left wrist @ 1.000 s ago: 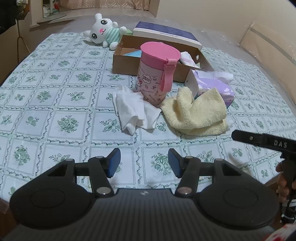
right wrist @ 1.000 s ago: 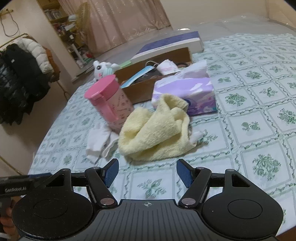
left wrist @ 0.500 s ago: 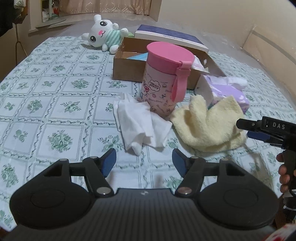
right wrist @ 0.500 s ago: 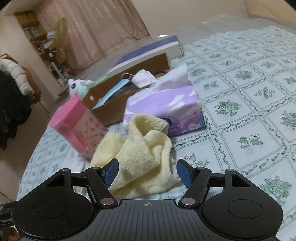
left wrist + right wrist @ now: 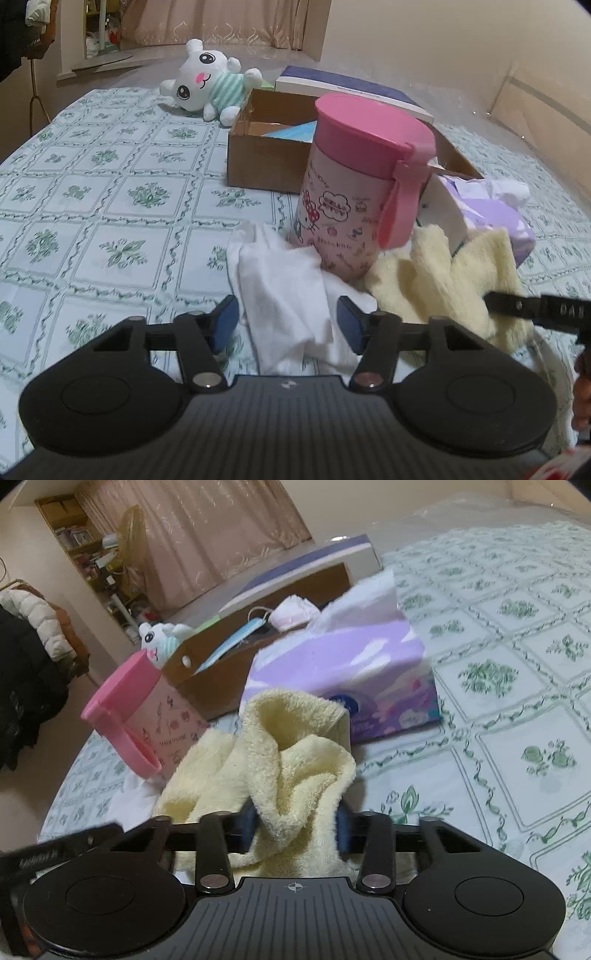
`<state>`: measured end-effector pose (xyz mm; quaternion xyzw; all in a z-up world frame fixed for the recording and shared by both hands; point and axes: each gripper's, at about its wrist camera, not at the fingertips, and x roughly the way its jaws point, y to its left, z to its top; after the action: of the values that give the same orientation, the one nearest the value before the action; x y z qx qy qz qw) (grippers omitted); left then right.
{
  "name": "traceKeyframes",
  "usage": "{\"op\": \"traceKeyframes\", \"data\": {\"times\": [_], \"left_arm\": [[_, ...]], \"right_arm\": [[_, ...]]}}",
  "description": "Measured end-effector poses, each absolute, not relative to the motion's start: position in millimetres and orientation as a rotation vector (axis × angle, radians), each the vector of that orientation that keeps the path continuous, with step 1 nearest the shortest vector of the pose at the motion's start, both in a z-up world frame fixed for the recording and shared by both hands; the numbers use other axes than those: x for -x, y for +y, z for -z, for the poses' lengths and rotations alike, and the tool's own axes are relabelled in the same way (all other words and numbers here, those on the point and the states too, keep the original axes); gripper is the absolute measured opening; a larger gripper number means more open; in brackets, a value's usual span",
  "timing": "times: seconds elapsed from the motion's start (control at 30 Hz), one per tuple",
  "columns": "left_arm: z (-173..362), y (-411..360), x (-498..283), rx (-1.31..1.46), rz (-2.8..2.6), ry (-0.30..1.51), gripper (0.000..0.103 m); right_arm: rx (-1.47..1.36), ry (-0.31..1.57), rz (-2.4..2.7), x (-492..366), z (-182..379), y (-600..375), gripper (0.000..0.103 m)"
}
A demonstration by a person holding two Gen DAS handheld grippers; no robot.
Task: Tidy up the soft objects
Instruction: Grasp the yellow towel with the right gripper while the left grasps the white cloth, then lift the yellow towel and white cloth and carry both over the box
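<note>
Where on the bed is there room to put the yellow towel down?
Bare bedspread lies left of the white cloth and cardboard box; more lies right of the tissue pack. Around the pink cup and yellow towel, it's crowded.

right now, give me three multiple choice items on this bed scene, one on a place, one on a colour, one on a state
1. What does the white cloth touch?
A. pink cup
B. plush toy
C. cardboard box

2. What colour is the towel?
A. blue
B. pale yellow
C. red

3. The left claw is:
A. open
B. clamped flat
C. out of view

Answers:
1 A, the cloth lies against the base of the pink cup.
2 B, its fluffy folds are pale yellow.
3 A, its fingers stand apart around the cloth, while the right claw has the towel between its fingers.
</note>
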<state>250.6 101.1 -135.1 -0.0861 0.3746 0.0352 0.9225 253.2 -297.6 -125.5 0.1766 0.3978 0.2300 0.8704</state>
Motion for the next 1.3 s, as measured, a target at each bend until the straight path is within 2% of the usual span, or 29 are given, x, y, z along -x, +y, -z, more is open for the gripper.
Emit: {"op": "traceKeyframes", "data": {"times": [0.03,0.1,0.2,0.23,0.63,0.93,1.3], "left_arm": [[137.5,101.2,-253.9,0.172,-0.075,0.774,0.048],[141.3,102.1,-258.3,0.165,-0.072,0.792,0.025],[143.7,103.2,-255.7,0.160,-0.064,0.804,0.008],[142.9,104.0,-252.2,0.159,-0.060,0.802,0.005],[86.1,109.8,-166.2,0.114,-0.069,0.781,0.004],[29.5,115.4,-123.3,0.118,-0.035,0.738,0.004],[88.7,110.0,-175.5,0.202,-0.044,0.825,0.004]], "right_arm": [[-0.366,0.832,-0.483,-252.1,126.6,-297.8,0.032],[-0.364,0.824,-0.487,-249.7,127.3,-299.1,0.028],[-0.359,0.823,-0.504,-247.9,123.7,-301.3,0.025],[-0.355,0.821,-0.510,-247.3,121.9,-301.7,0.025],[-0.211,0.684,-0.511,-216.8,69.8,-331.2,0.023],[0.089,0.543,-0.564,-192.3,22.9,-308.7,0.023],[0.180,0.612,-0.717,-201.3,71.1,-234.2,0.023]]}}
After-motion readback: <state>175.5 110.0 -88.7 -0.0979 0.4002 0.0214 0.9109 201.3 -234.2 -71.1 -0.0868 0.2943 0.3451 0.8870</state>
